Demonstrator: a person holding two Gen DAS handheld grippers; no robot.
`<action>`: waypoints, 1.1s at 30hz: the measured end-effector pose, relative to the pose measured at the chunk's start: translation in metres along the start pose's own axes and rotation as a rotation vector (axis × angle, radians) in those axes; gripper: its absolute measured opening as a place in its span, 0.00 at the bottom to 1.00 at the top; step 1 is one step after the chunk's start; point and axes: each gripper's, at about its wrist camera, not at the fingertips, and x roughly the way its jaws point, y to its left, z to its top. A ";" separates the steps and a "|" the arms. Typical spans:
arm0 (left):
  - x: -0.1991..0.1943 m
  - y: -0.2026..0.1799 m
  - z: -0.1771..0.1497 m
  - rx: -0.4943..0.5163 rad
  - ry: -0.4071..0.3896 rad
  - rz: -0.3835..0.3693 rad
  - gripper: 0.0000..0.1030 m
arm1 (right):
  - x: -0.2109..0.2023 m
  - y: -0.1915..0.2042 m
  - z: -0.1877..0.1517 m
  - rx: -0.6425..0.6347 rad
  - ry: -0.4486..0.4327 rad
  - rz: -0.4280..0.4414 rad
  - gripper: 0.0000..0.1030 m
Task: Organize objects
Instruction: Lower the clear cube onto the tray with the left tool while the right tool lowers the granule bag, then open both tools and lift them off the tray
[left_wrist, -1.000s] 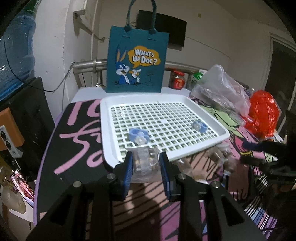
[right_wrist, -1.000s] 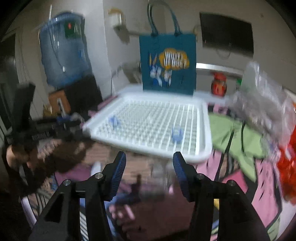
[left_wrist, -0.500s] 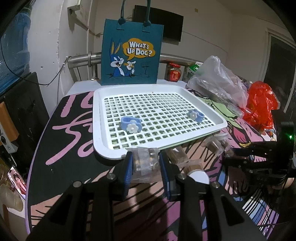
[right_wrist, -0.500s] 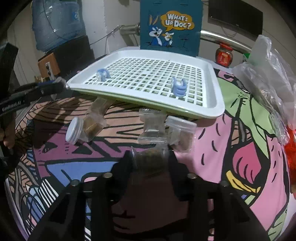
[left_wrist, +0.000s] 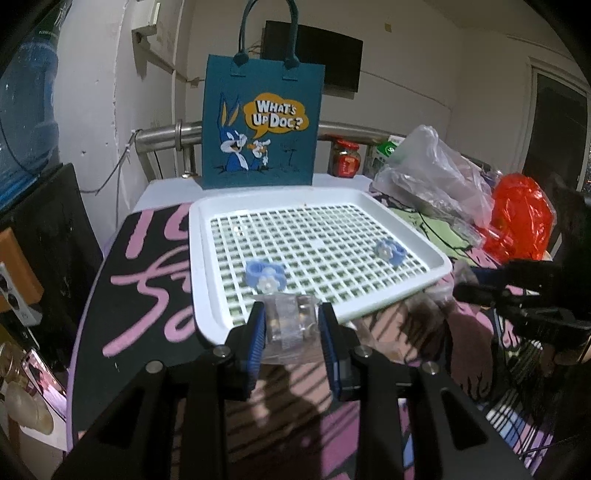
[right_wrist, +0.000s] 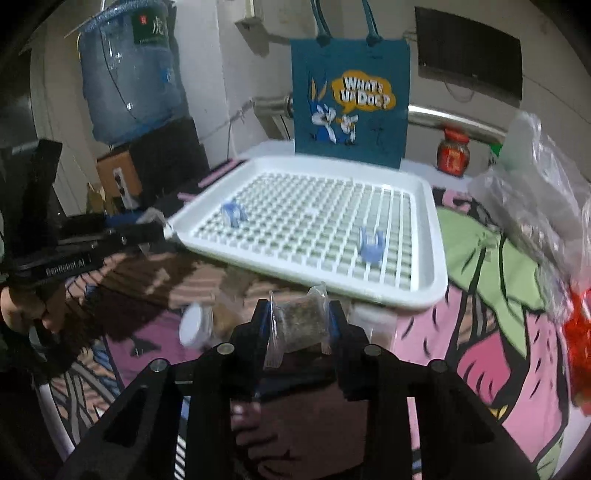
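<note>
Left tool (left_wrist: 291, 325) pinches a clear packet (left_wrist: 290, 325) over the white tray's (left_wrist: 201, 280) near rim; right tool (right_wrist: 298, 325) pinches a brown-filled packet (right_wrist: 300, 321) just before that tray, which holds 2 blue clips (left_wrist: 265, 276).

"WHAT'S UP DOC?" on teal tote bag (left_wrist: 262, 122); "GenRobot.AI" on left gripper (right_wrist: 155, 230) body.

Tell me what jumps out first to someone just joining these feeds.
The white grid tray at centre, with two small blue flower clips on its mesh, and the teal "What's Up Doc?" bag upright behind it. Each gripper is shut on a clear packet in front of the tray's near rim: the left gripper holds one, the right gripper holds one with brownish contents.
</note>
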 end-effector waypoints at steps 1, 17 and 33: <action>0.002 0.001 0.003 0.001 -0.003 0.006 0.27 | 0.001 -0.001 0.006 0.004 -0.011 0.002 0.29; 0.083 0.016 0.009 -0.043 0.144 0.056 0.27 | 0.098 -0.030 0.043 0.083 0.098 -0.039 0.29; 0.013 0.005 0.032 -0.045 -0.054 0.021 0.68 | -0.012 -0.044 0.055 0.171 -0.247 -0.032 0.76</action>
